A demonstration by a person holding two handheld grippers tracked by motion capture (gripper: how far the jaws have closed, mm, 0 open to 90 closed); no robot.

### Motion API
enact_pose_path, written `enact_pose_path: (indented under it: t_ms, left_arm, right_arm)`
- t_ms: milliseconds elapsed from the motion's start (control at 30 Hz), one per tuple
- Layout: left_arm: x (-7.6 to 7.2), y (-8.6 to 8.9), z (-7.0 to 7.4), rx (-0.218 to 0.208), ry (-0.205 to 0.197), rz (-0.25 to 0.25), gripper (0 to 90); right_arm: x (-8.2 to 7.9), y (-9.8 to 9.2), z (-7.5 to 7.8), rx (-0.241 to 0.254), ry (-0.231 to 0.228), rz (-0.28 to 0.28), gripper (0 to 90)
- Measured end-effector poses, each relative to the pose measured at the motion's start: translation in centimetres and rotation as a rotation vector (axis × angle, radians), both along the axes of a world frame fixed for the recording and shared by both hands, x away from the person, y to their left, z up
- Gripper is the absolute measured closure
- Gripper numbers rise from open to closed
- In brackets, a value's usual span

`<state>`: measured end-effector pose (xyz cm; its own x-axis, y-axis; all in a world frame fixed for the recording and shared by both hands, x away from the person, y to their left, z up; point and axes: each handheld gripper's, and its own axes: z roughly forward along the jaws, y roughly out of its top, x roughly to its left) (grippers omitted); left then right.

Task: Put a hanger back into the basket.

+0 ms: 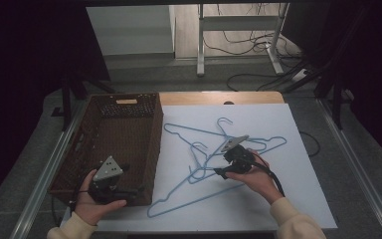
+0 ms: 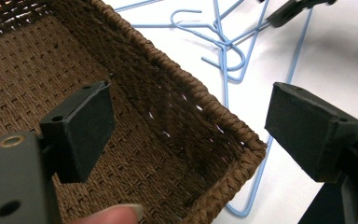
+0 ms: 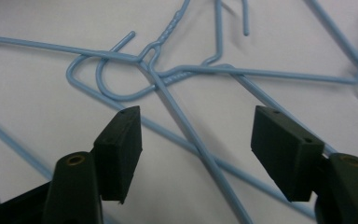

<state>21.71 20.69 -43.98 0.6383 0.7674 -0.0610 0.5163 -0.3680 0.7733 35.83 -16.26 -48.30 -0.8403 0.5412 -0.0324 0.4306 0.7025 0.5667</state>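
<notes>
- Blue wire hangers [image 1: 214, 149] lie tangled on the white tabletop [image 1: 298, 199], just beside the wicker basket [image 1: 129, 124];
- right tool [image 3: 196, 140] released, jaws straddling a wire, ready to pinch;
- left tool [image 2: 186, 135] released, idle over the basket corner.

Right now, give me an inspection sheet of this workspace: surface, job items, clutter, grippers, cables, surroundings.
Surface: white sheet laid over a wooden table, flat.
Job's things: light blue wire hangers lie tangled and overlapping on the sheet; woven brown basket stands at the left, nothing seen inside.
Clutter: nothing seen.
Grippers: left gripper open, held over the basket's near right corner, nothing between its pads. Right gripper open, low over the hanger pile, a hanger wire running between its jaws, pads not pressing on it.
Cables: black cable trails from the right gripper; loose cables on the floor beyond the table.
Surroundings: metal stand legs behind, dark curtains on both sides.
</notes>
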Motion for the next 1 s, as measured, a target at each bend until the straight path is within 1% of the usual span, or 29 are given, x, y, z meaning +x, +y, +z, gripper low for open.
enact_pose_path:
  t_ms: [67, 167, 200, 233, 267, 300, 333, 400, 433, 467, 500, 533, 567, 600, 700, 733, 767, 800, 833, 867, 900, 967, 1000]
  left_arm:
    - [0.0, 0.0, 0.0, -0.001, 0.000, 0.001, 15.9]
    - [0.0, 0.1, 0.0, -0.004, 0.000, 0.003, 16.0]
    - [0.0, 0.1, 0.0, -0.005, 0.000, 0.003, 16.0]
    - [0.0, 0.2, 0.0, -0.003, 0.001, 0.003, 16.0]
    - [0.0, 0.2, 0.0, -0.005, 0.001, 0.003, 16.0]
    - [0.0, 0.2, 0.0, -0.006, 0.001, 0.003, 16.0]
    - [0.0, 0.2, 0.0, -0.006, 0.001, 0.002, 16.0]
    - [0.0, 0.2, 0.0, -0.007, 0.000, 0.002, 16.0]
    - [0.0, 0.2, 0.0, -0.008, 0.000, 0.001, 16.0]
    - [0.0, 0.2, 0.0, -0.008, 0.000, 0.000, 15.9]
    - [0.0, 0.1, 0.0, -0.008, 0.000, -0.001, 16.0]
    - [0.1, 0.1, 0.0, -0.008, 0.000, -0.002, 16.0]
    - [0.1, 0.1, 0.0, -0.007, 0.003, -0.004, 16.0]
    - [0.1, 0.1, 0.0, -0.007, 0.003, -0.004, 16.0]
    - [0.1, 0.1, -0.1, -0.009, 0.004, -0.004, 16.0]
    - [0.1, 0.1, -0.1, -0.009, 0.004, -0.005, 16.0]
    - [0.1, 0.1, -0.1, -0.010, 0.004, -0.004, 16.0]
    - [0.1, 0.1, -0.1, -0.010, 0.005, -0.004, 16.0]
    - [0.1, 0.1, -0.1, -0.010, 0.005, -0.005, 16.0]
    - [0.1, 0.2, -0.1, -0.010, 0.005, -0.005, 16.0]
    - [0.1, 0.2, -0.1, -0.010, 0.005, -0.005, 16.0]
    - [0.1, 0.2, -0.1, -0.010, 0.006, -0.005, 16.0]
    - [0.1, 0.2, -0.1, -0.010, 0.006, -0.005, 16.0]
  right_arm:
    - [0.7, 1.1, -0.5, -0.031, 0.017, 0.023, 38.3]
    - [1.1, 1.9, -1.0, -0.060, 0.033, 0.040, 42.0]
    - [1.1, 1.9, -1.0, -0.060, 0.033, 0.040, 42.0]
    - [1.3, 2.3, -1.3, -0.075, 0.045, 0.049, 44.4]
    - [1.3, 2.3, -1.3, -0.075, 0.045, 0.049, 44.4]
    - [1.5, 2.5, -1.5, -0.095, 0.050, 0.058, 48.1]
    - [1.5, 2.5, -1.5, -0.095, 0.050, 0.058, 48.1]
    - [1.7, 2.7, -1.7, -0.105, 0.061, 0.062, 51.9]
    - [1.8, 2.8, -1.8, -0.115, 0.063, 0.067, 53.6]
    - [2.0, 3.1, -2.0, -0.137, 0.068, 0.076, 56.7]
    - [2.0, 3.2, -2.0, -0.145, 0.068, 0.077, 58.8]
    - [2.0, 3.2, -2.0, -0.145, 0.068, 0.077, 58.8]
    - [2.1, 3.4, -2.2, -0.162, 0.069, 0.096, 62.9]
    - [2.1, 3.4, -2.2, -0.162, 0.069, 0.096, 62.9]
    - [2.3, 3.6, -2.1, -0.173, 0.087, 0.130, 67.3]
    - [2.4, 3.6, -2.1, -0.169, 0.092, 0.139, 68.8]
    - [2.6, 3.4, -2.1, -0.157, 0.097, 0.158, 71.6]
    - [2.6, 3.4, -2.1, -0.157, 0.097, 0.158, 71.6]
    - [2.6, 3.2, -2.1, -0.148, 0.101, 0.180, 77.1]
    - [2.6, 3.2, -2.1, -0.148, 0.101, 0.180, 77.1]
    - [2.6, 3.2, -2.2, -0.146, 0.089, 0.209, 78.8]
    - [2.5, 3.2, -2.2, -0.155, 0.072, 0.235, 80.0]
    - [2.5, 3.2, -2.2, -0.155, 0.072, 0.235, 80.0]
